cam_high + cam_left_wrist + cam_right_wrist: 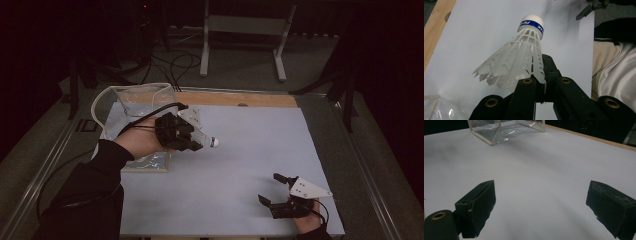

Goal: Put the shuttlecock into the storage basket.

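1. The left gripper (197, 142) is over the left part of the table (250, 150), held up in a hand (140, 140).
2. Its jaws are pressed together on a shuttlecock (519, 60). They pinch the wide end of its white plastic skirt.
3. In the left gripper view, the shuttlecock sticks out past the jaws. Its round white tip (532, 21) points away from the gripper. A blue band (531, 24) with white letters goes around the tip.
4. In the high view, the shuttlecock (210, 141) is in the air above the table. Its tip points toward the middle of the table.
5. A clear box (142, 97) stands at the far left of the table, just behind the left hand. A clear bag (150, 161) lies flat on the table under that hand.
6. The right gripper (272, 192) is low at the near right corner of the table, well apart from the shuttlecock.
7. Its jaws are spread wide with nothing between them. In the right gripper view, the bare table (536, 182) shows between the two black jaws, and the clear box (504, 130) is far off at the top.
8. The table top is pale blue-white. A wood strip (235, 99) runs along its far edge.
9. A dark sleeve (85, 195) covers the left arm.
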Available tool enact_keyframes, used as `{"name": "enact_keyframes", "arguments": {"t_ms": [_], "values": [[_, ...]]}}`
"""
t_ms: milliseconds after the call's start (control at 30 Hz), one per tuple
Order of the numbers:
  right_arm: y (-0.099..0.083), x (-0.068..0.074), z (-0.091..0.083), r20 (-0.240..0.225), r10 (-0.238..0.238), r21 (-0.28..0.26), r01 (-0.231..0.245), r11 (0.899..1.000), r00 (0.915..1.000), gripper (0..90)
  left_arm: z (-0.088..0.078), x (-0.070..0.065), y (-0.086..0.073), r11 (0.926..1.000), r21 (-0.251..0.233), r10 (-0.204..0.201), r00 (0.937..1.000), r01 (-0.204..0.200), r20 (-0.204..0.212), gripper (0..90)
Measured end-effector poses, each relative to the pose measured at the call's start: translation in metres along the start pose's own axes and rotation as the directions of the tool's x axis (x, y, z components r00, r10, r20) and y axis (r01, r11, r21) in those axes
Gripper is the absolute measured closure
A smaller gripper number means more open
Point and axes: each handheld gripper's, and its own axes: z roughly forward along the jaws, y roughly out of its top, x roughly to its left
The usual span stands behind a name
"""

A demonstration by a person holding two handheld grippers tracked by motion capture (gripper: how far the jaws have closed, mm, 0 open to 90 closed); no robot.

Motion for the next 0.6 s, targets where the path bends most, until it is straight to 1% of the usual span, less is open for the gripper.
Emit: {"name": "enact_keyframes", "arguments": {"t_ms": [33,167,200,267,300,367,400,533,600], "values": [[0.000,0.000,0.000,0.000,0.001,0.001,-0.001,1.000,1.0000,8.7,-0.001,0.000,-0.001,1.0000,0.000,0.002,1.0000,-0.002,-0.007,90.0],[0.000,0.000,0.000,0.000,-0.001,-0.003,0.001,1.000,1.0000,8.6,-0.007,0.000,-0.007,0.9999,-0.001,-0.010,0.9999,0.010,-0.014,90.0],[0.000,0.000,-0.001,-0.001,0.001,-0.002,-0.001,1.000,1.0000,8.6,-0.008,0.000,-0.008,1.0000,-0.001,-0.007,0.9998,0.007,-0.018,90.0],[0.000,0.000,0.000,0.001,0.000,0.001,0.000,1.000,1.0000,8.7,-0.013,0.001,-0.011,0.9998,-0.003,-0.020,0.9995,0.020,-0.025,90.0],[0.000,0.000,0.000,0.001,0.000,0.002,0.000,1.000,1.0000,8.7,-0.015,0.001,-0.013,0.9999,-0.003,-0.017,0.9994,0.017,-0.031,90.0],[0.000,0.000,0.000,-0.001,-0.001,0.003,0.001,1.000,1.0000,8.6,-0.019,0.000,-0.016,0.9996,-0.011,-0.026,0.9991,0.026,-0.034,90.0],[0.000,0.000,0.000,0.000,-0.001,0.003,0.001,1.000,1.0000,8.6,-0.021,0.000,-0.017,0.9995,-0.014,-0.028,0.9988,0.027,-0.041,90.0],[0.000,0.001,0.000,0.000,-0.001,0.002,0.001,1.000,1.0000,8.7,-0.030,0.002,-0.027,0.9990,-0.013,-0.044,0.9981,0.043,-0.044,90.0],[0.000,0.001,0.000,-0.001,-0.002,0.002,0.002,1.000,1.0000,8.7,-0.034,0.002,-0.031,0.9991,-0.010,-0.042,0.9974,0.041,-0.058,90.0]]}}
